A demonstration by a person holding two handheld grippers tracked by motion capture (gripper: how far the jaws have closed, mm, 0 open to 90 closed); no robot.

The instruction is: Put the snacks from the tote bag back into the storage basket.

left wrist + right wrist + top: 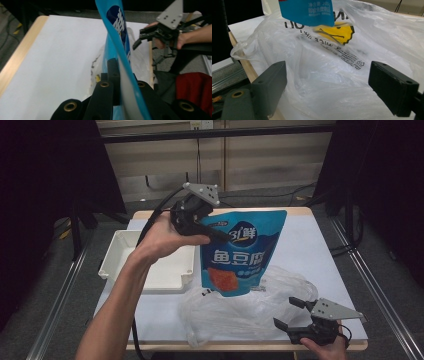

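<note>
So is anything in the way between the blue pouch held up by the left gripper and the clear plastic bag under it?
Nothing visible. The blue pouch hangs from the left gripper directly above the clear plastic bag. The right gripper, open, sits at the bag's near right side, off to the side of the drop.

Blue snack pouch (243,251) hanging upright above clear plastic bag (250,307).

The blue pouch (243,251) carries white brand lettering "3L鲜" in a dark oval near its top and, below it, the large white characters "鱼豆腐"; a smaller white line beneath them is too blurred to read. In the right gripper view, its lower edge has small white print ending in "200g". The clear plastic bag (352,62) bears a yellow smiley sign, large black letters cut off by the pouch, and fine black print too small to read.
</note>
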